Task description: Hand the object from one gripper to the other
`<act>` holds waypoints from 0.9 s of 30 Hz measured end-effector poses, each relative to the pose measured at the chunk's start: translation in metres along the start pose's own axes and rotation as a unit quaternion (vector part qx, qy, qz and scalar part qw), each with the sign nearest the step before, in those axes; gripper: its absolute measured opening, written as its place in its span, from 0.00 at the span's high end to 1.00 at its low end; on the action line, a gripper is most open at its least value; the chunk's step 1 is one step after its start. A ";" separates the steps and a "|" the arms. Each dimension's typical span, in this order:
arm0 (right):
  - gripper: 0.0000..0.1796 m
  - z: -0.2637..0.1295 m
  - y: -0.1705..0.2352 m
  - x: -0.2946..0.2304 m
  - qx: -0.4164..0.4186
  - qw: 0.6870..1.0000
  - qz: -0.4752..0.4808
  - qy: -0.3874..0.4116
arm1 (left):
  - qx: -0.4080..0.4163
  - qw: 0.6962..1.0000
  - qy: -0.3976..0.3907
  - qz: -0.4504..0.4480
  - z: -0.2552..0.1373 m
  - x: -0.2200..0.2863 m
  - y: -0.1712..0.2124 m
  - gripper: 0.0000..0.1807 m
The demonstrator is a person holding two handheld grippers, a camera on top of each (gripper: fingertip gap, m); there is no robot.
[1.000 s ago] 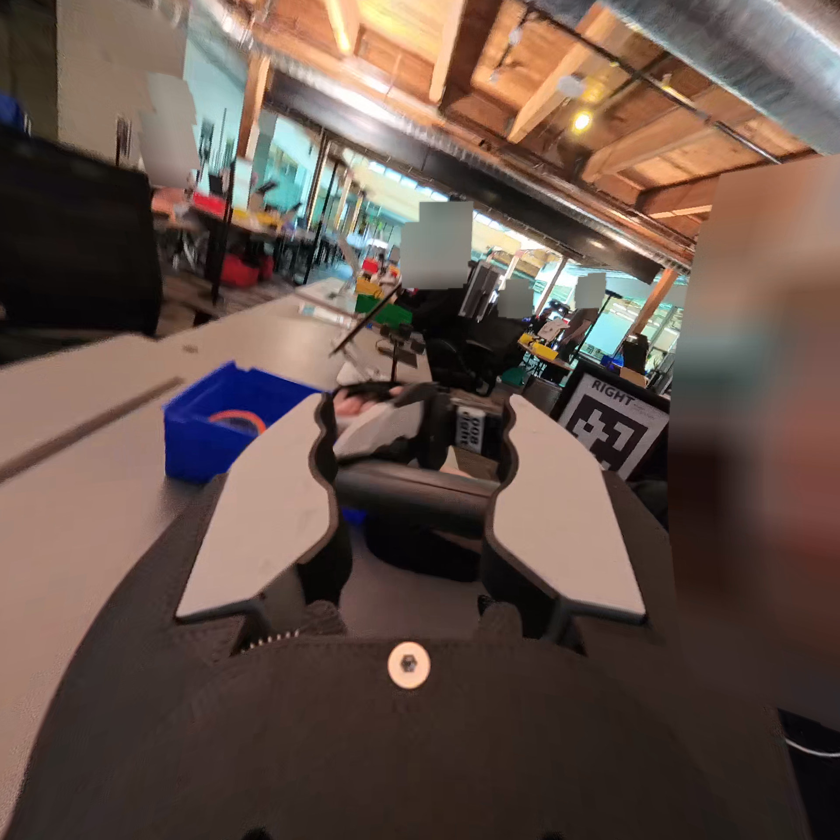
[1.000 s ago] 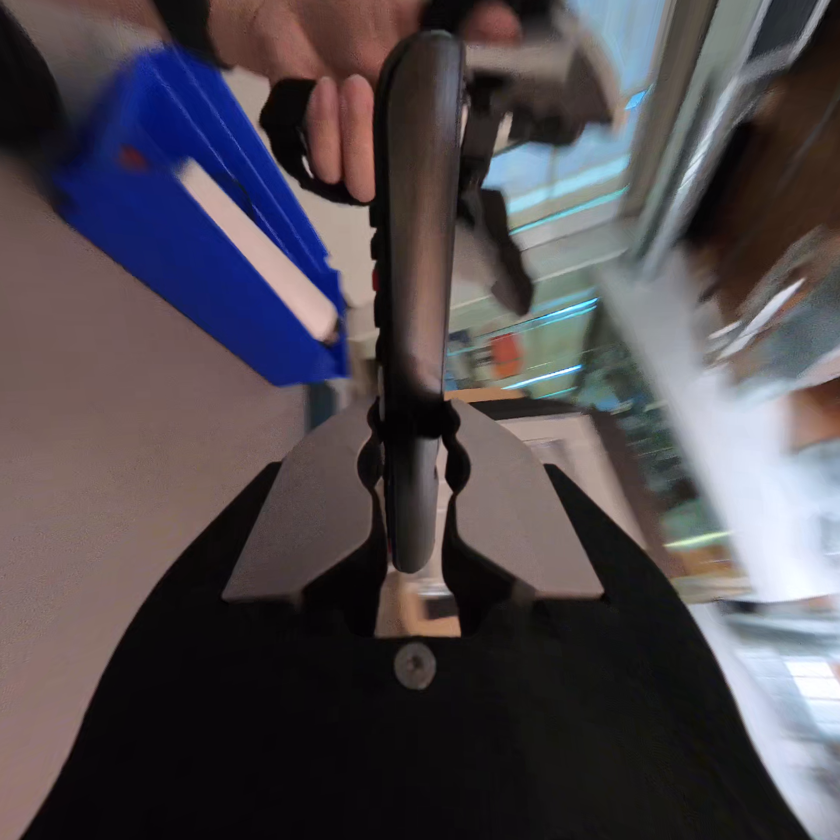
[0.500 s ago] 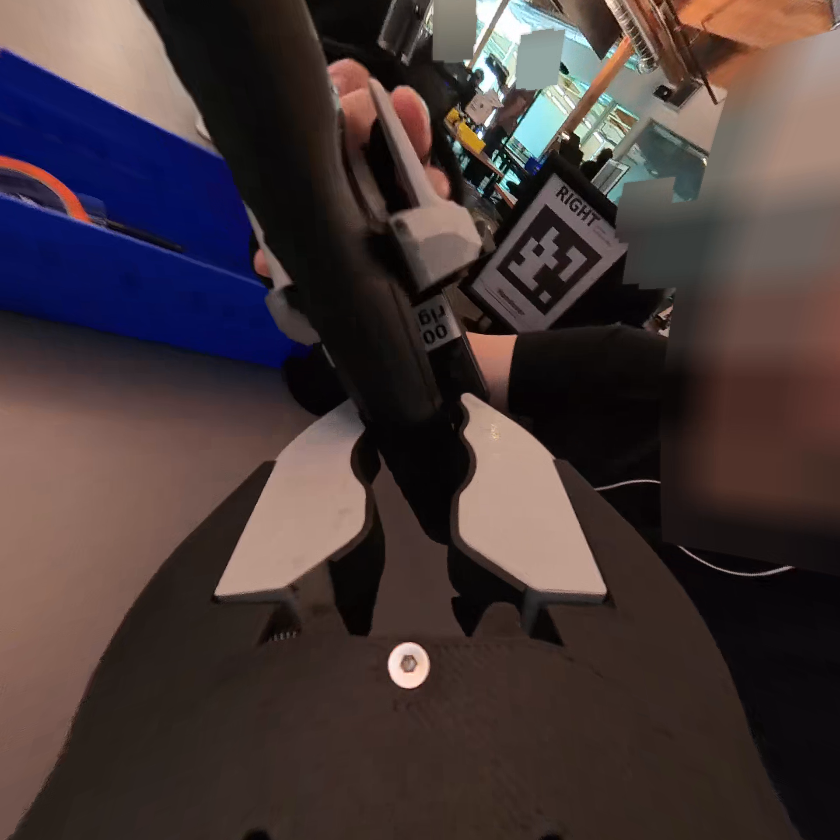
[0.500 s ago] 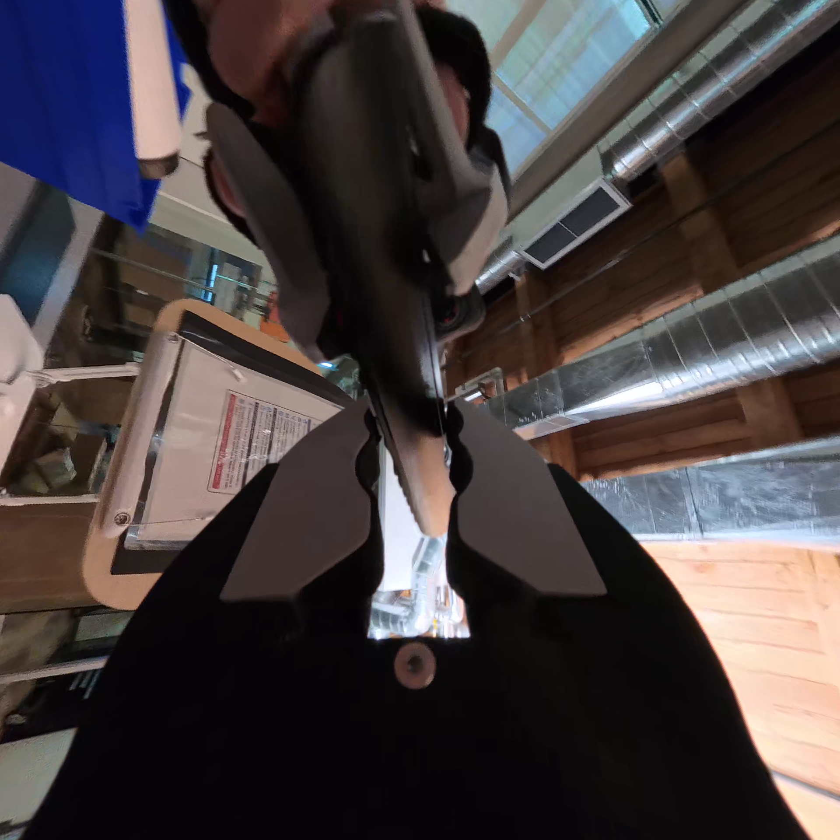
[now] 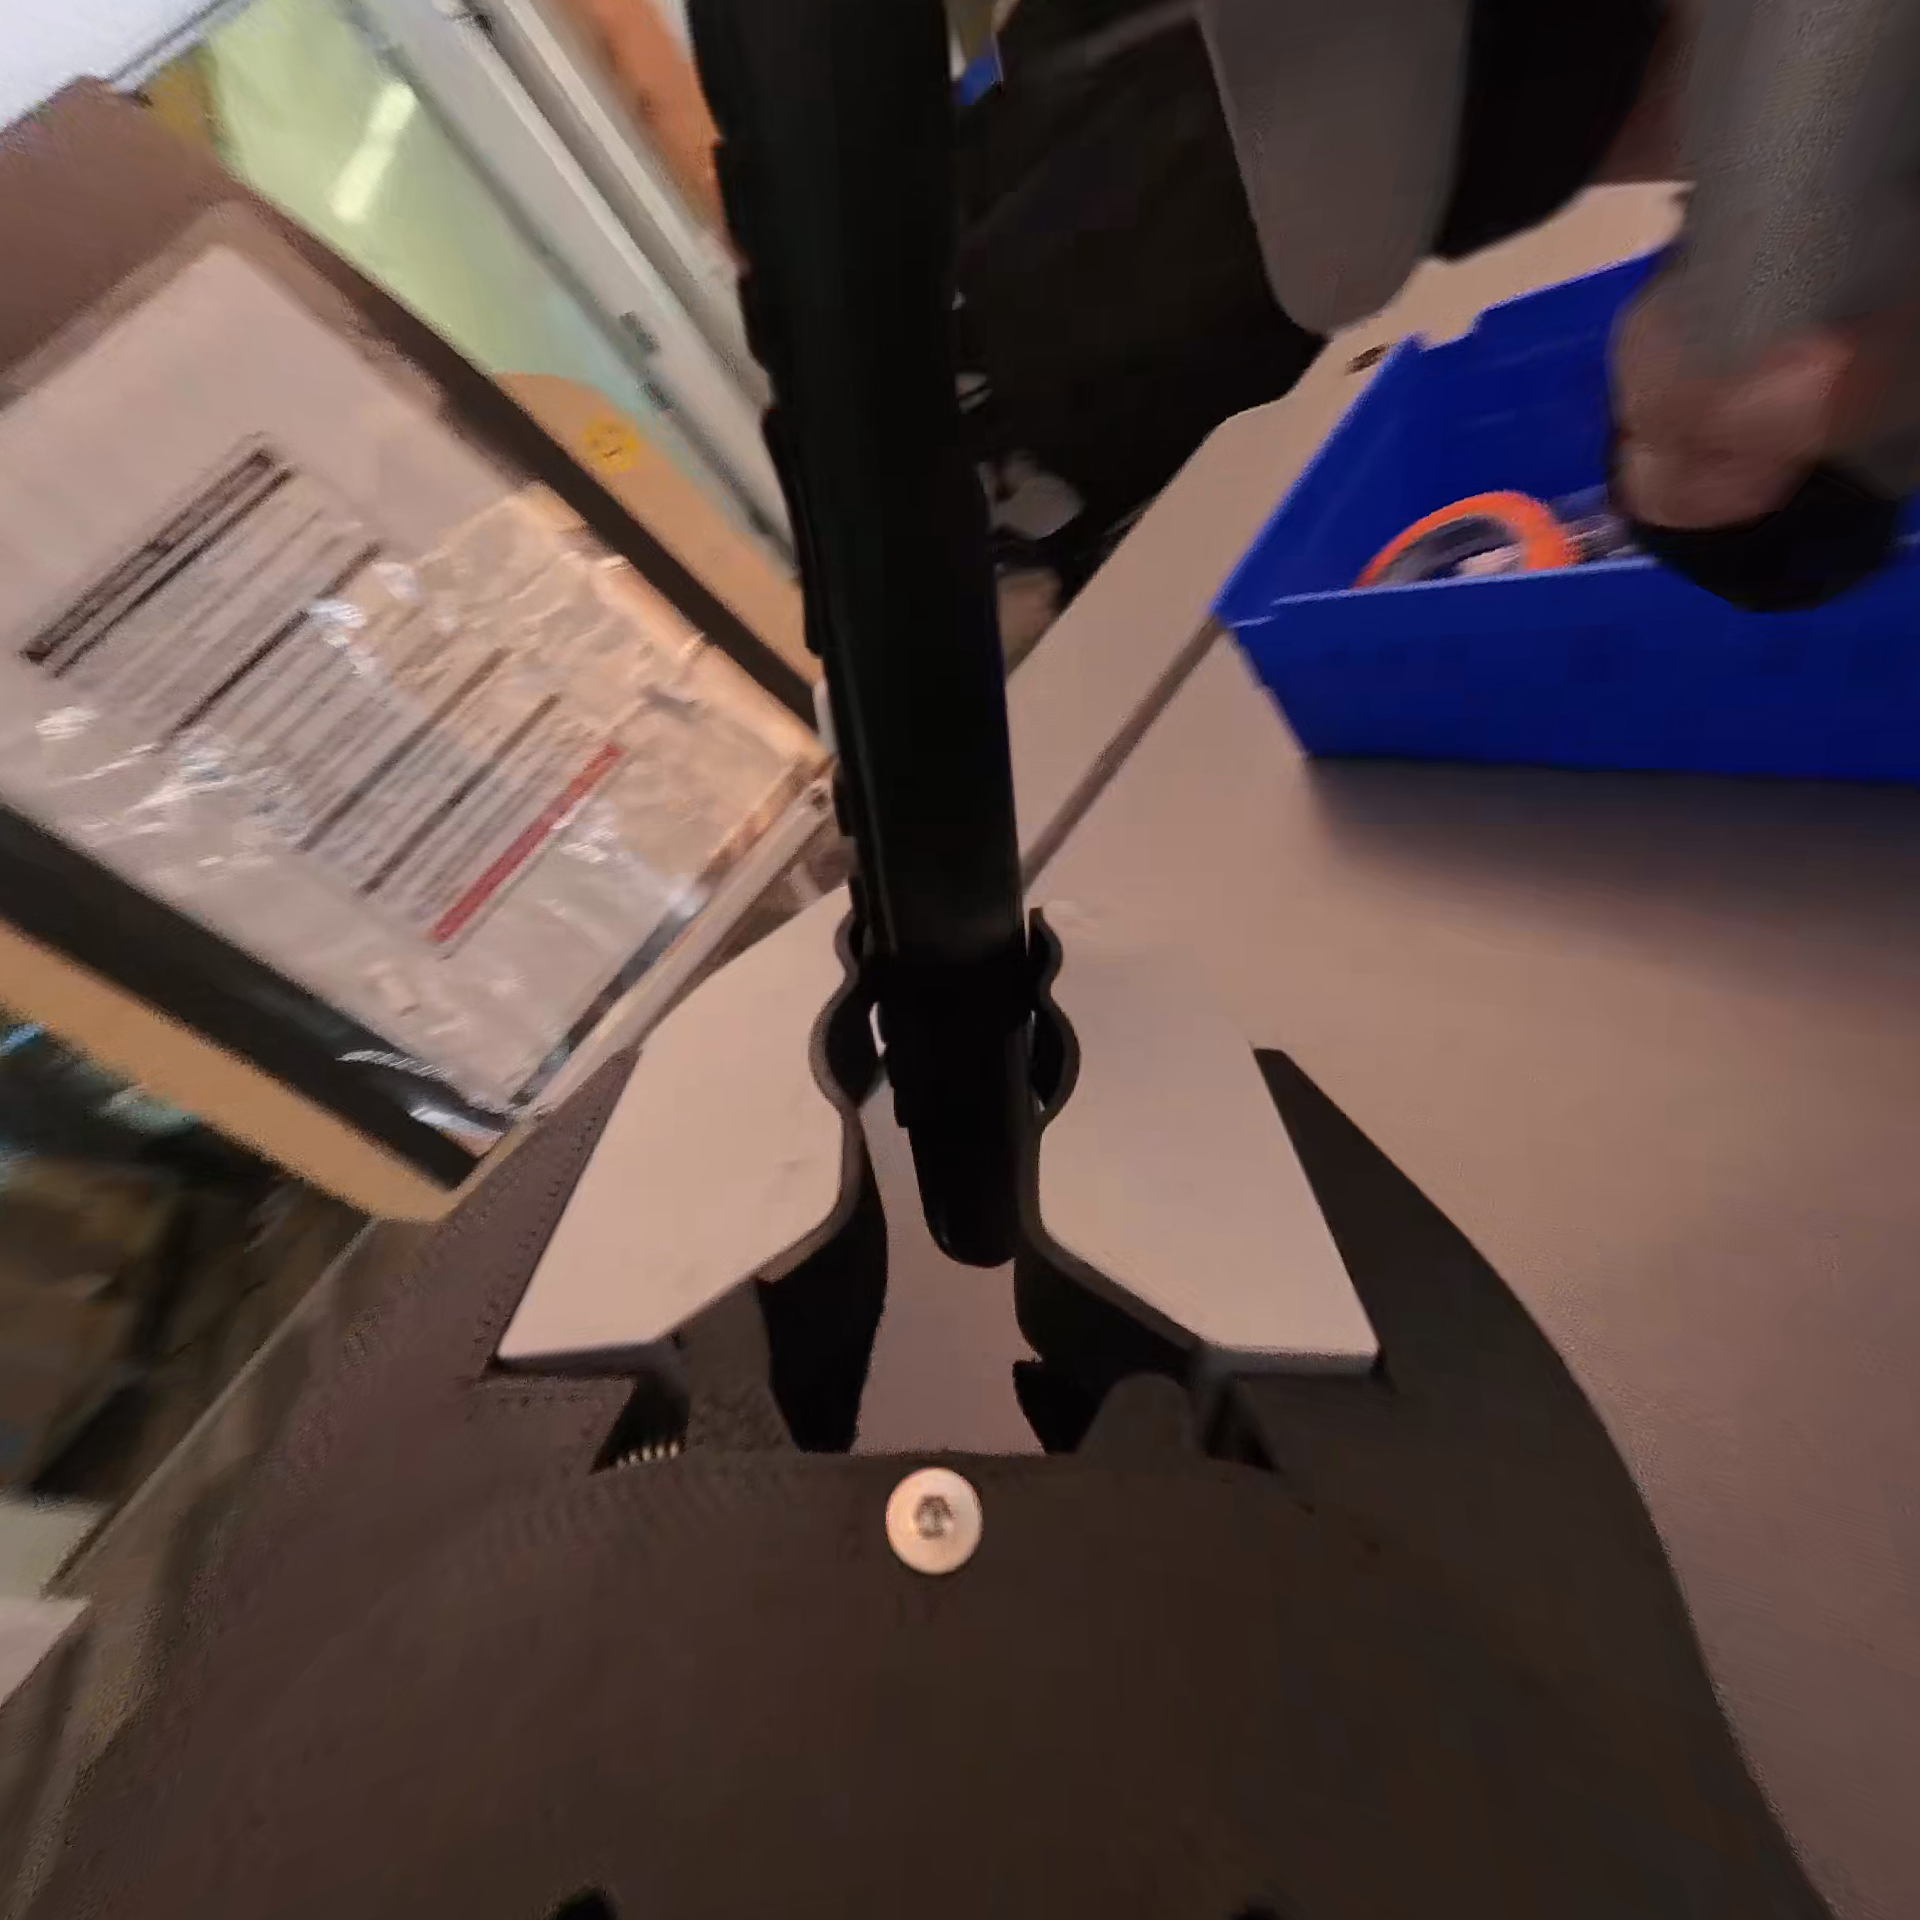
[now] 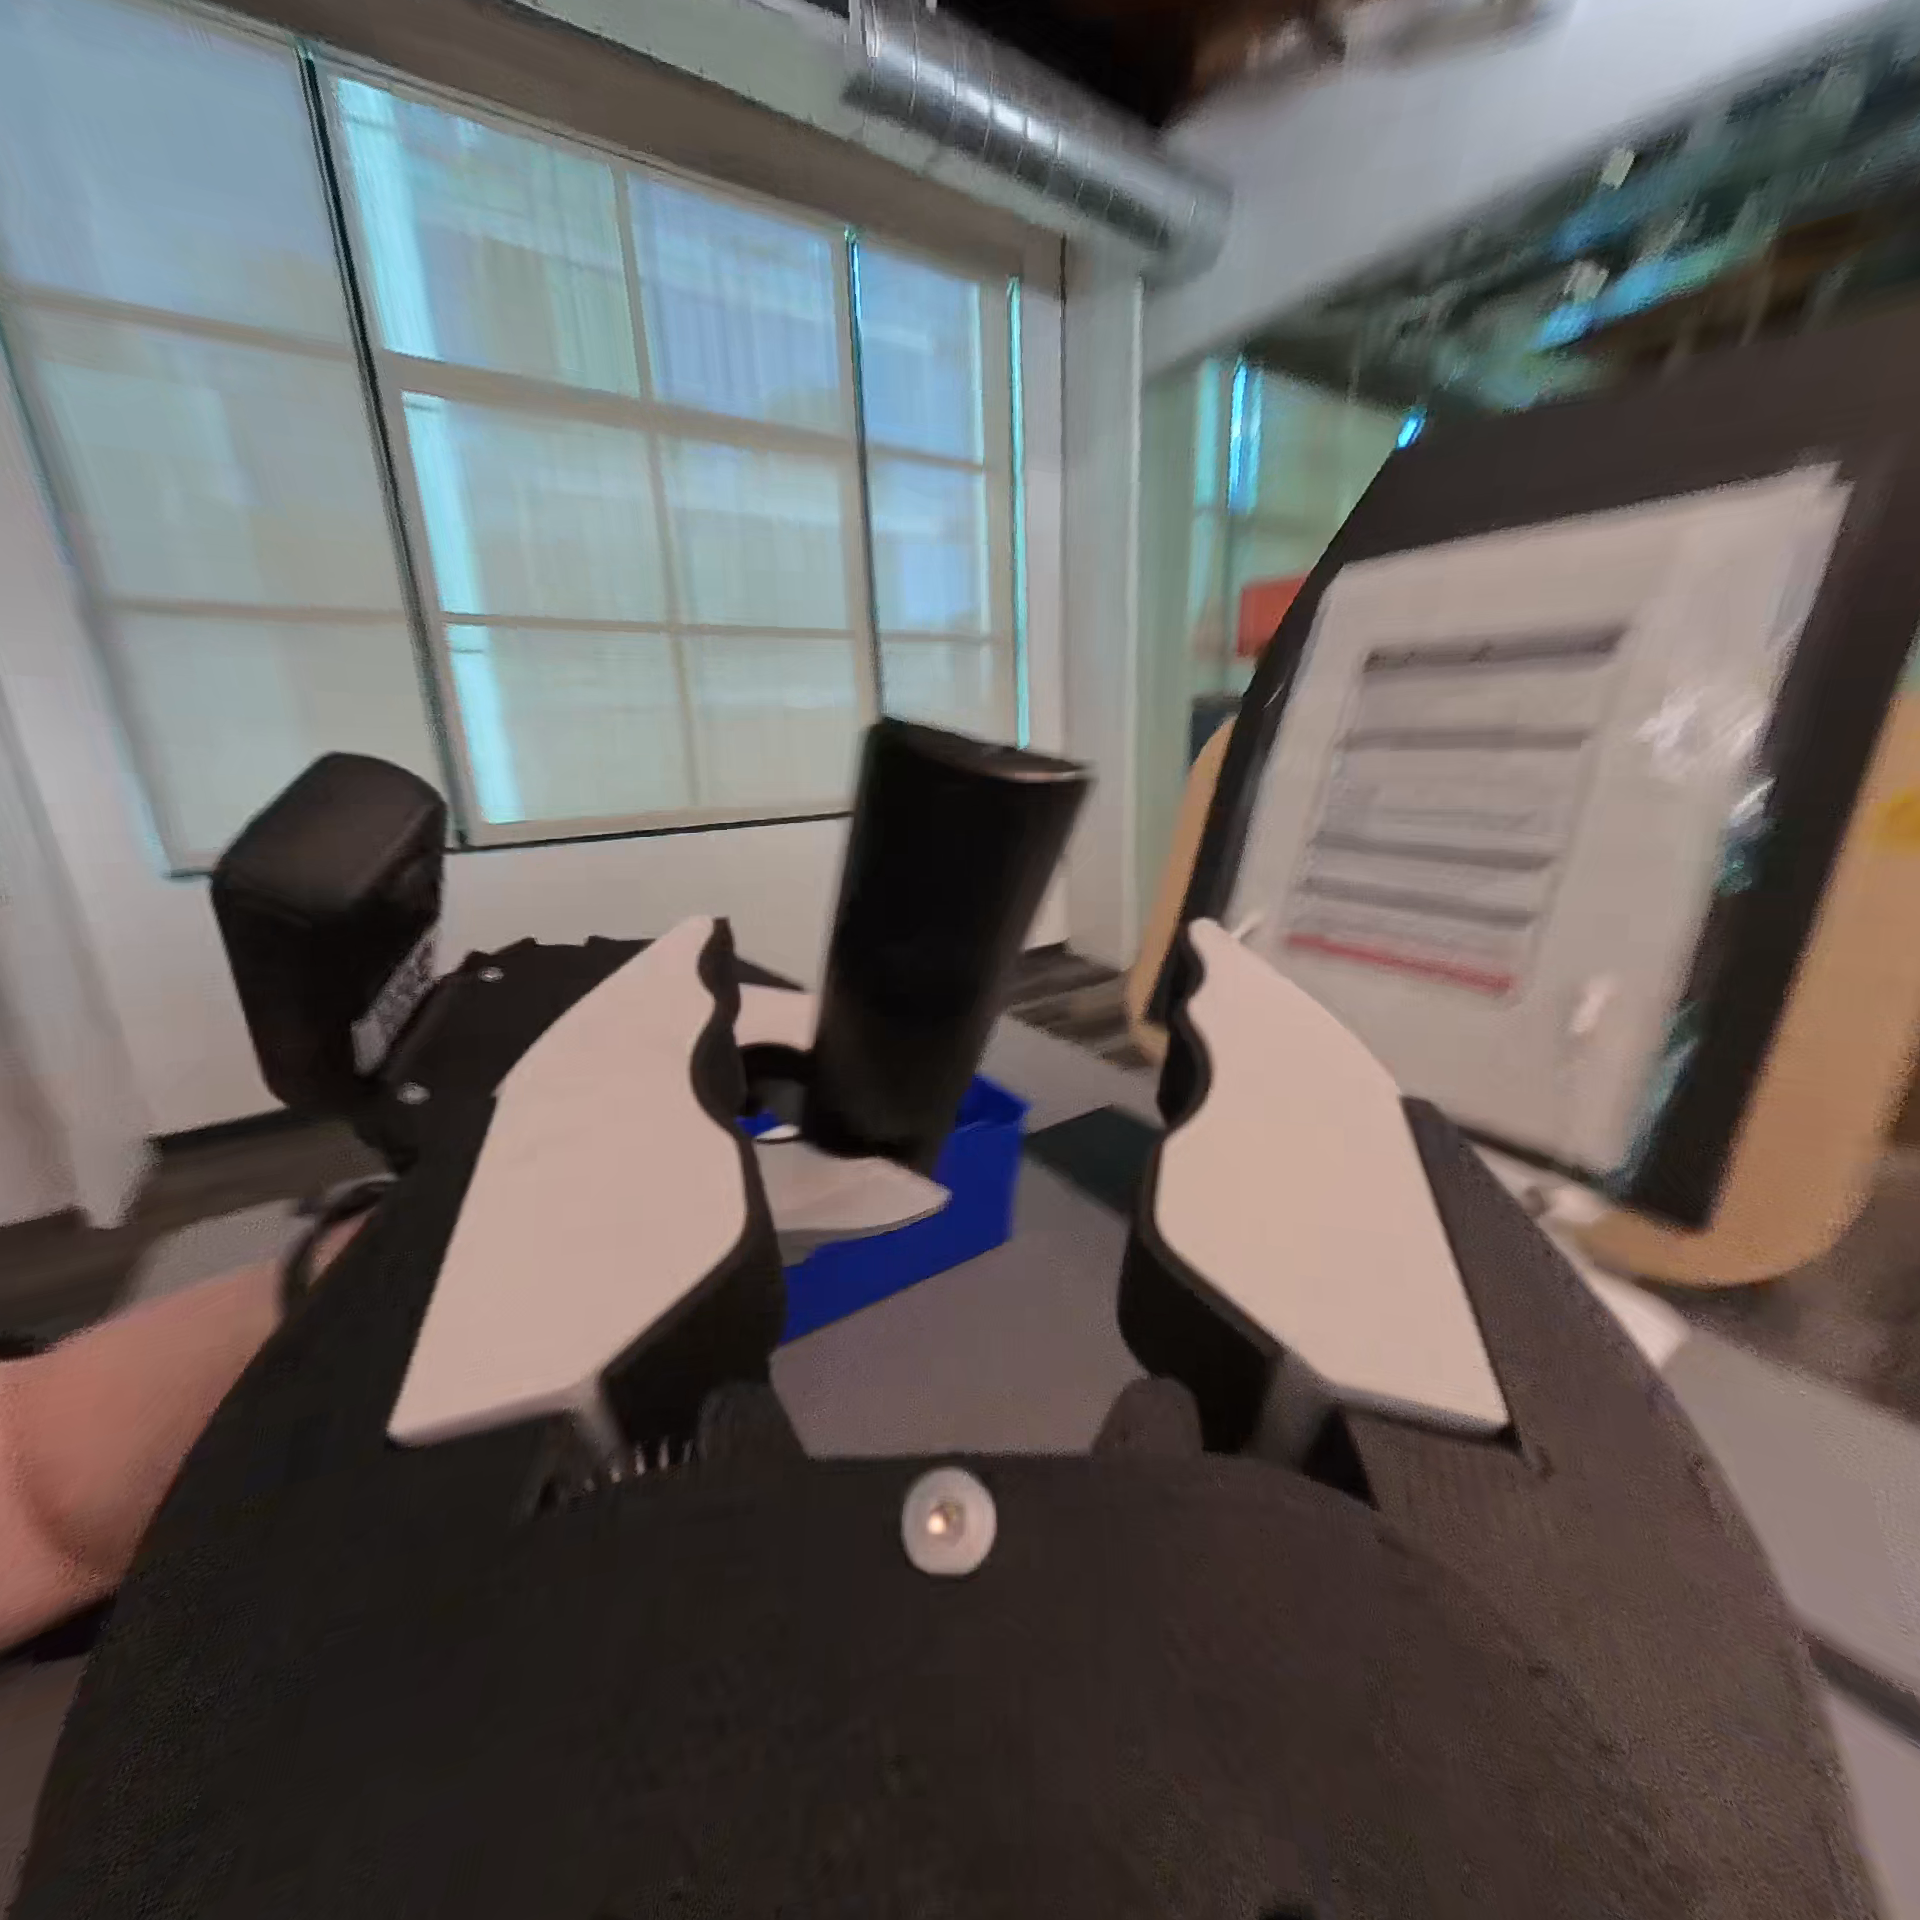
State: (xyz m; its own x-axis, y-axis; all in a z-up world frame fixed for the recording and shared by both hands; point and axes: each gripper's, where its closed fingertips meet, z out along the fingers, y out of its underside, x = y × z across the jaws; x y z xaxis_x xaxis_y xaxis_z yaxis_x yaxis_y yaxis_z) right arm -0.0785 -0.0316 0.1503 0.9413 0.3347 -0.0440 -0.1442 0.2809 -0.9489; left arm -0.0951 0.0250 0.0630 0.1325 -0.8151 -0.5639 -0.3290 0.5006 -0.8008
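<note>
The object is a long black remote control [image 5: 883, 520]. My left gripper [image 5: 945, 935] is shut on its lower end, and the remote sticks out forward past the fingertips. In the right wrist view the remote [image 6: 935, 883] stands tilted beyond my right gripper [image 6: 951, 935], whose jaws are wide open and empty, a short way back from it. The left gripper [image 6: 821, 1132] shows there holding the remote's base, its black body to the left. A hand [image 5: 1745, 436] shows blurred at the right of the left wrist view.
A blue bin [image 5: 1558, 675] with an orange tape roll [image 5: 1455, 530] sits on the grey table [image 5: 1455, 1039]; it shows behind the remote in the right wrist view [image 6: 966, 1174]. A framed board with a plastic-covered sheet [image 6: 1507, 831] stands at the table's edge. Tip to tip, the grippers are about 10 cm apart.
One second ago my right gripper held the remote and the left was open around it. Then both were shut on it. Now the right has let go, opened and drawn back.
</note>
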 end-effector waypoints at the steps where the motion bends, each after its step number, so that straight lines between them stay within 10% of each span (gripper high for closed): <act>1: 0.54 0.005 0.010 -0.004 -0.012 0.999 0.030 -0.001 | -0.011 0.999 -0.030 0.011 0.001 -0.006 0.003 0.86; 10: 0.59 0.019 0.062 0.004 -0.064 0.985 0.158 0.018 | 0.004 0.997 -0.064 0.038 0.002 0.006 -0.006 0.87; 19: 0.73 0.019 0.061 -0.005 -0.049 0.947 0.290 -0.132 | 0.034 0.991 -0.071 0.111 -0.002 0.023 -0.020 0.85; 23: 0.73 0.004 0.049 -0.015 -0.091 0.935 0.245 -0.242 | 0.058 0.988 0.143 -0.013 -0.022 0.046 -0.031 0.73; 27: 0.73 -0.046 0.044 -0.071 -0.170 0.852 0.192 -0.457 | 0.144 0.889 0.391 -0.191 -0.077 0.057 -0.068 0.60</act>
State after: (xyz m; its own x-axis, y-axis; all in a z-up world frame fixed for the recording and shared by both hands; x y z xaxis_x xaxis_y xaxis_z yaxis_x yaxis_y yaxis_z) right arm -0.1372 -0.0847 0.0972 0.1914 0.9473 -0.2571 -0.1453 -0.2317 -0.9619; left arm -0.1371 -0.0775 0.1007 -0.5443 -0.8387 -0.0178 -0.1311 0.1060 -0.9857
